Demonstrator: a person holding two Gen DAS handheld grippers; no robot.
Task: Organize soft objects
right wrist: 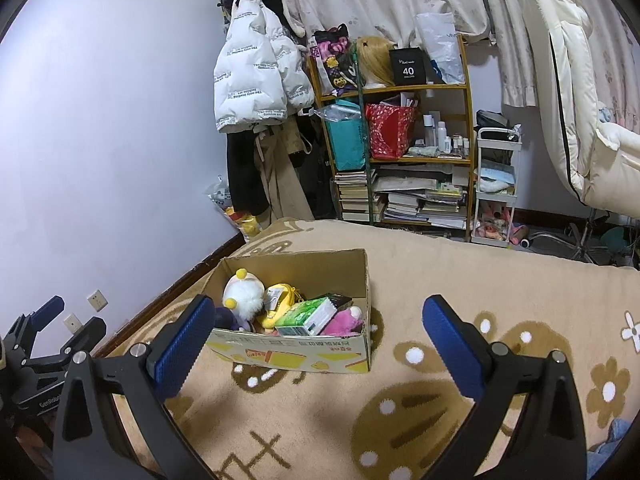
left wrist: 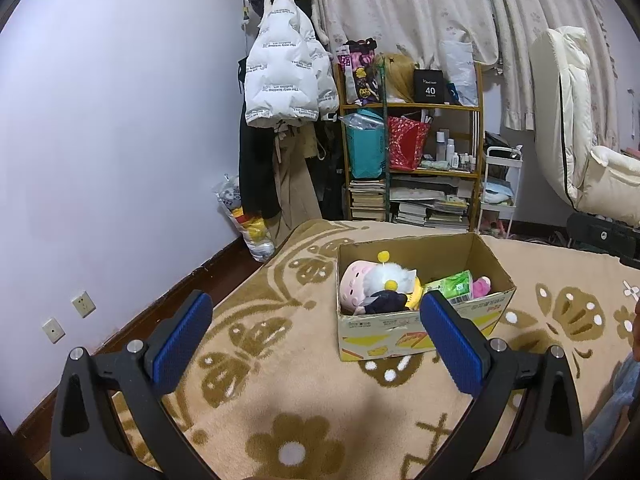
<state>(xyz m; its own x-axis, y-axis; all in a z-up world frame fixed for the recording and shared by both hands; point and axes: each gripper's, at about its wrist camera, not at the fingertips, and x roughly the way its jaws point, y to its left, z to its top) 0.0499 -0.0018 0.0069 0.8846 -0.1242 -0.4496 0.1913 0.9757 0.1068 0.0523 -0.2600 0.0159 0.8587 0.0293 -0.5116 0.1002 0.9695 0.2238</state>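
Observation:
An open cardboard box [left wrist: 486, 252] [right wrist: 362, 344] stands on the beige patterned blanket. It holds a pink plush [left wrist: 352, 284], a white fluffy plush with yellow pom-poms [left wrist: 390, 278] [right wrist: 242, 296], a yellow plush [right wrist: 278, 300], a green tissue pack [left wrist: 454, 284] [right wrist: 308, 314] and a magenta plush [left wrist: 480, 286] [right wrist: 346, 320]. My left gripper [left wrist: 316, 328] is open and empty, held above the blanket in front of the box. My right gripper [right wrist: 318, 330] is open and empty, in front of the box's right side. The left gripper also shows at the left edge of the right wrist view [right wrist: 68, 320].
The blanket [left wrist: 280, 360] [right wrist: 440, 280] covers a bed against the lilac wall. Behind it stand a wooden shelf [left wrist: 412, 108] [right wrist: 420, 88] with books and bags, hanging coats [left wrist: 284, 76], a white trolley [right wrist: 496, 184] and a cream chair [right wrist: 568, 100].

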